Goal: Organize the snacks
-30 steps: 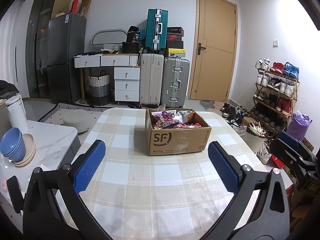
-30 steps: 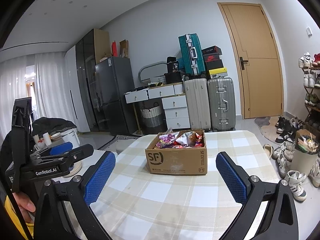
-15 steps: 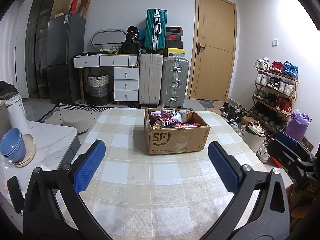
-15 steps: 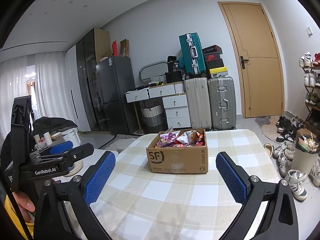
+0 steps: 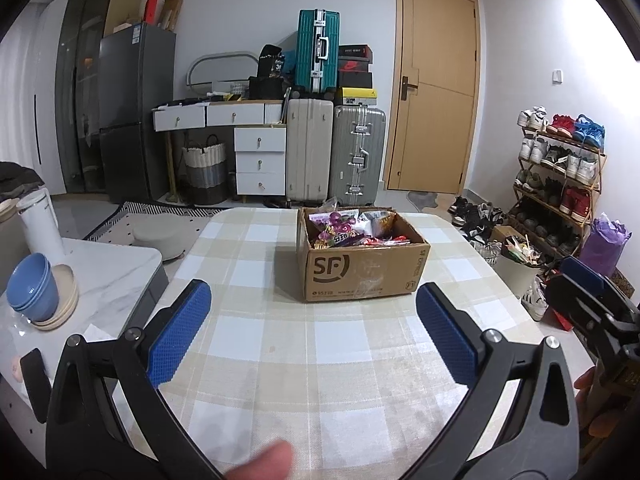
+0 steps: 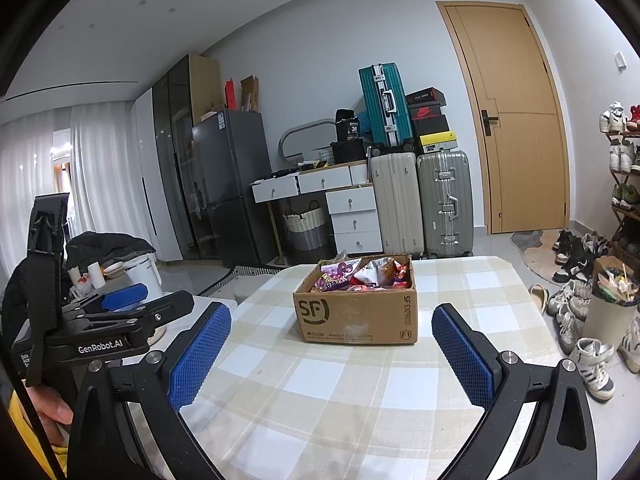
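Note:
A brown SF cardboard box (image 5: 362,270) full of colourful snack packets (image 5: 340,230) stands in the middle of the checked table (image 5: 280,352). It also shows in the right wrist view (image 6: 356,314) with its snack packets (image 6: 360,274). My left gripper (image 5: 314,322) is open and empty, held above the table's near part, short of the box. My right gripper (image 6: 332,344) is open and empty, also short of the box. The right gripper shows at the right edge of the left wrist view (image 5: 588,300); the left gripper shows at the left of the right wrist view (image 6: 120,312).
A white side counter (image 5: 100,276) to the left carries blue bowls (image 5: 34,292) and a white kettle (image 5: 40,224). Beyond the table stand suitcases (image 5: 332,160), a drawer unit (image 5: 260,160) and a fridge (image 5: 136,112). A shoe rack (image 5: 560,176) and a bin (image 5: 520,264) are on the right.
Both views have shifted slightly; the box sits a little higher and farther in the left wrist view. Both grippers stay open and empty.

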Motion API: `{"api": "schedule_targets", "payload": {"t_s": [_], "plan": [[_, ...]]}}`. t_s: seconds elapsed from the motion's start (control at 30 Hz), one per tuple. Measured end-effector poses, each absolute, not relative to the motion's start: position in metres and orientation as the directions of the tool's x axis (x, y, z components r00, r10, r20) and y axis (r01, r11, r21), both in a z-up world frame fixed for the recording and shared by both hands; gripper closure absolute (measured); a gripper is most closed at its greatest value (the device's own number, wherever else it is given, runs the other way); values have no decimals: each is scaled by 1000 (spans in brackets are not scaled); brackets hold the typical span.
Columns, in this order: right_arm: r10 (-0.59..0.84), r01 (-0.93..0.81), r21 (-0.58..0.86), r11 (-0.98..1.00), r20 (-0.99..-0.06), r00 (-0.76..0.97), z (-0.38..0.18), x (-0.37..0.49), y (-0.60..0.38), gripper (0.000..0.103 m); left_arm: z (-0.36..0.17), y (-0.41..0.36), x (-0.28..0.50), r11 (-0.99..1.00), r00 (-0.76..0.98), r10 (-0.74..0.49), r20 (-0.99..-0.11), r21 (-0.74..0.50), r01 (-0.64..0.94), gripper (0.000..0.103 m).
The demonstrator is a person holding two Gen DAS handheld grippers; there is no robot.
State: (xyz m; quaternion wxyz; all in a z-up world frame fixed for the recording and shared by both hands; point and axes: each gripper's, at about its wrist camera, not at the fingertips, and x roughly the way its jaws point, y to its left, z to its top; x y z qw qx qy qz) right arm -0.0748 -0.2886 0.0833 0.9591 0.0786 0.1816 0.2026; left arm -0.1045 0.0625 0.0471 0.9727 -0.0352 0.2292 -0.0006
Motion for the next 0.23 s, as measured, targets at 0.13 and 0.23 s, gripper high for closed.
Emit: {"api": "schedule_targets", "payload": {"t_s": [0.13, 0.23], "plan": [[420, -358, 235, 904, -327, 847, 78, -72, -292, 1, 38, 68, -98, 998, 888, -19, -460, -66, -13, 1], [423, -352, 251, 902, -340, 840, 72, -69, -295, 1, 30, 74, -90, 998, 883, -9, -469, -62, -23, 1]]}}
